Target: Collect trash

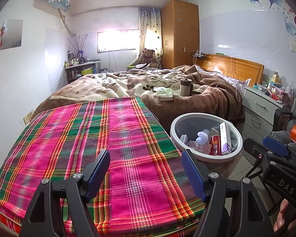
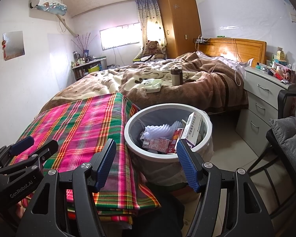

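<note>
Plaid cloth (image 1: 112, 148): pink, green and orange checks, spread flat over the surface at your left; its top is bare under your left gripper.
Left gripper (image 1: 146, 175): you hold it above the near edge of the plaid cloth, blue pads spread apart, nothing between them and nothing touched.
Trash bin (image 2: 128, 138): round, white-rimmed, lined with a grey bag, standing on the floor just beside the right edge of the plaid cloth and in front of the bed (image 2: 167, 83).
Trash in the bin: a white foam net (image 2: 157, 130), a red can (image 2: 174, 138), a pink-printed carton (image 2: 157, 144) and a white-and-purple medicine box (image 2: 193, 126) that leans against the far right wall.
Right gripper (image 2: 147, 165): your pads stand apart and empty, framing the bin's near rim without touching it.
Bed items: a tissue pack (image 2: 153, 86) and a brown-and-cream flask (image 2: 176, 76) sit on the brown blanket, well apart from the bin.
</note>
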Motion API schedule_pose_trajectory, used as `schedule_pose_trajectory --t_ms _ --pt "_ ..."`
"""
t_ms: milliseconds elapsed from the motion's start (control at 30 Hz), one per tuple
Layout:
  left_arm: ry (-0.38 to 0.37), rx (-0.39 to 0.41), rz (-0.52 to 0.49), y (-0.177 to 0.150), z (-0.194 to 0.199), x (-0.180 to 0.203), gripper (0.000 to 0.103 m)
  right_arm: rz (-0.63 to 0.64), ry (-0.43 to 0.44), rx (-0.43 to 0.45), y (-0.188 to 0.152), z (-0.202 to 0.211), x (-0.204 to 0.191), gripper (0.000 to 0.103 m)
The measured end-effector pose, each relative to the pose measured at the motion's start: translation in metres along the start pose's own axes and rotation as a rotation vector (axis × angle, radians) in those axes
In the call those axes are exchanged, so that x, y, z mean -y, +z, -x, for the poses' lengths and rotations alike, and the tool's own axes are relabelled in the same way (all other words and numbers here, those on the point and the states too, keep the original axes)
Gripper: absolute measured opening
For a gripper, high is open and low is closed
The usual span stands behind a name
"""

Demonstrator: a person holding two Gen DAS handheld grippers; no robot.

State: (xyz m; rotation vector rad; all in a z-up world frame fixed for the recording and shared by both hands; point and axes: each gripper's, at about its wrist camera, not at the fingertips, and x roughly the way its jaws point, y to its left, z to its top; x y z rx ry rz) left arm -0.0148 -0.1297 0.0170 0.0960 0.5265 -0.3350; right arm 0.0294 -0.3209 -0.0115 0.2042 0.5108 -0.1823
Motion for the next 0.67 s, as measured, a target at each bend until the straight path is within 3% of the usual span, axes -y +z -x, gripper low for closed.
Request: schedule_pose_trajectory --t_ms 667 --pt "0.001 0.005 0.008 -0.0014 0.0014 -0.0009 0.074 0.003 0.005 -0.002 0.0002 -0.0011 -0.0012 0.065"
